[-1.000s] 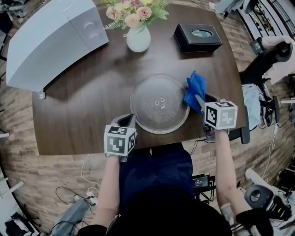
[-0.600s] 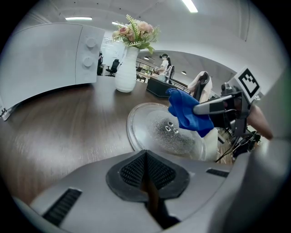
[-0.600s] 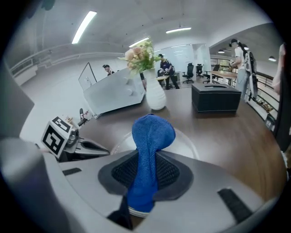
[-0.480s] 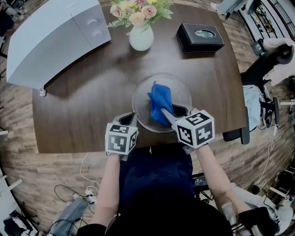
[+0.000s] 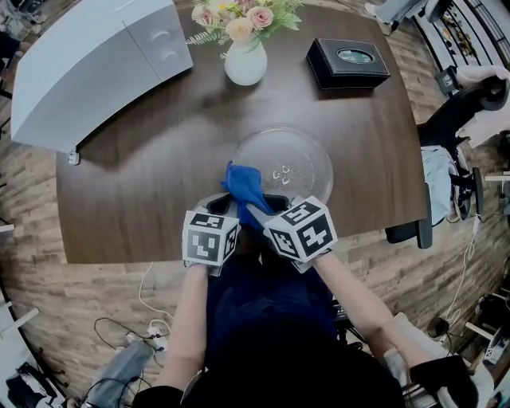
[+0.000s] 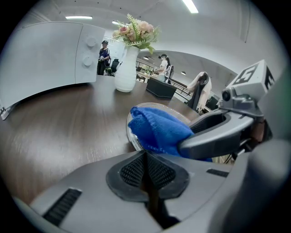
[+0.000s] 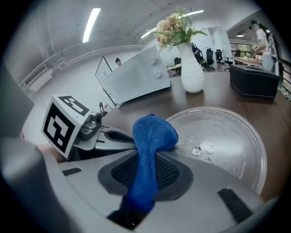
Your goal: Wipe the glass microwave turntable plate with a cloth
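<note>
While my right gripper [image 5: 256, 211] pinches the blue cloth [image 5: 242, 185] at the near rim of the plate [image 5: 299, 159] — left gripper [image 5: 222, 205] closed, empty — I'd press flat, sweeping overlapping arcs.

Dark wood surface [image 5: 143, 183], rounded corners, standing on a wood-plank floor [image 5: 96, 303].

Far left corner: pale grey microwave [image 5: 96, 64], set at an angle to the edge. Two round knobs on its front show in the left gripper view.

Far middle: white vase [image 5: 245, 64], upright, holding pink and cream flowers [image 5: 239, 17] with green sprigs.

Far right: black box [image 5: 348, 62], flat, oval window in the lid; well apart from the vase.

Off the right edge: black chair [image 5: 466, 107], something pale draped on top.

Floor, near left: loose cables [image 5: 147, 307].

Two people [image 6: 104, 55] stand far off.
</note>
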